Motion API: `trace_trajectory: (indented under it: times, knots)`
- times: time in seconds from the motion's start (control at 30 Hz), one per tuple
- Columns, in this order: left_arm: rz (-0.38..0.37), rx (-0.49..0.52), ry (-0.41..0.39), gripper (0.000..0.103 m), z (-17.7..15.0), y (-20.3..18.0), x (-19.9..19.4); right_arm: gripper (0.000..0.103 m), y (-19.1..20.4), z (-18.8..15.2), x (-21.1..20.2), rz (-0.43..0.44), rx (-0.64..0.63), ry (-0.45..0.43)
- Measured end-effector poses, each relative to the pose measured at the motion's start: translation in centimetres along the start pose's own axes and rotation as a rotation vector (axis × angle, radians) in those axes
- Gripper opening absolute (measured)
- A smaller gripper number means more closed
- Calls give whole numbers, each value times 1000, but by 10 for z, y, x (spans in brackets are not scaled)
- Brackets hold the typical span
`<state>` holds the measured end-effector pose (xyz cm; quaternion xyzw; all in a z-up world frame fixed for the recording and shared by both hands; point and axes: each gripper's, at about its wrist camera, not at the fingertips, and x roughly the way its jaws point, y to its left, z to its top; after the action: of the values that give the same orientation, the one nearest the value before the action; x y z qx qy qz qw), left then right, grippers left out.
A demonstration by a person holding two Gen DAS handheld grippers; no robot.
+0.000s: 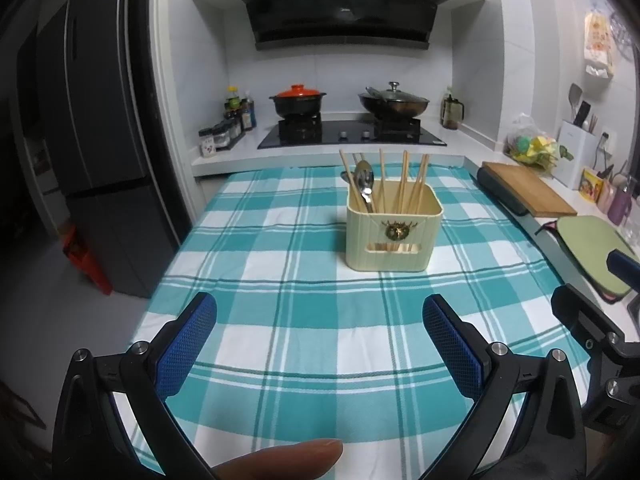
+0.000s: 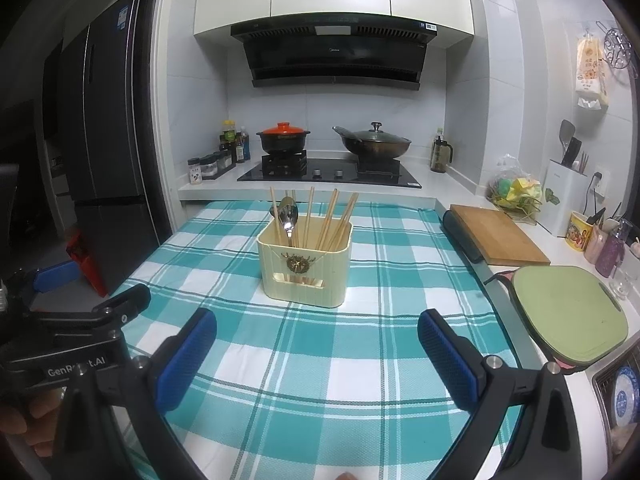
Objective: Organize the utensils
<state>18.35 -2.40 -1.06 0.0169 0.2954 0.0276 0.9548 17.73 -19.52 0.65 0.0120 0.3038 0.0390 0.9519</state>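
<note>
upright, cream ribbed utensil holder (image 1: 394, 232) bristling with chopsticks (image 1: 404, 184).

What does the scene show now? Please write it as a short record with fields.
surface: teal and white checked cloth
holder: cream utensil holder, upright on the cloth
contents: wooden chopsticks and metal spoons, standing upright
left gripper: open, empty, above the cloth
right gripper: open, empty, above the cloth
loose utensils on cloth: none visible
background: stove with orange-lidded pot and wok
</note>
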Motion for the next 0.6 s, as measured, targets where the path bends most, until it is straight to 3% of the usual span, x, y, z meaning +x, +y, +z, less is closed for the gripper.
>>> trace_trajectory:
  times: [0.6]
  knots:
    - [-3, 2, 0, 103, 0, 1, 0, 102, 5, 3, -1, -7, -16, -8]
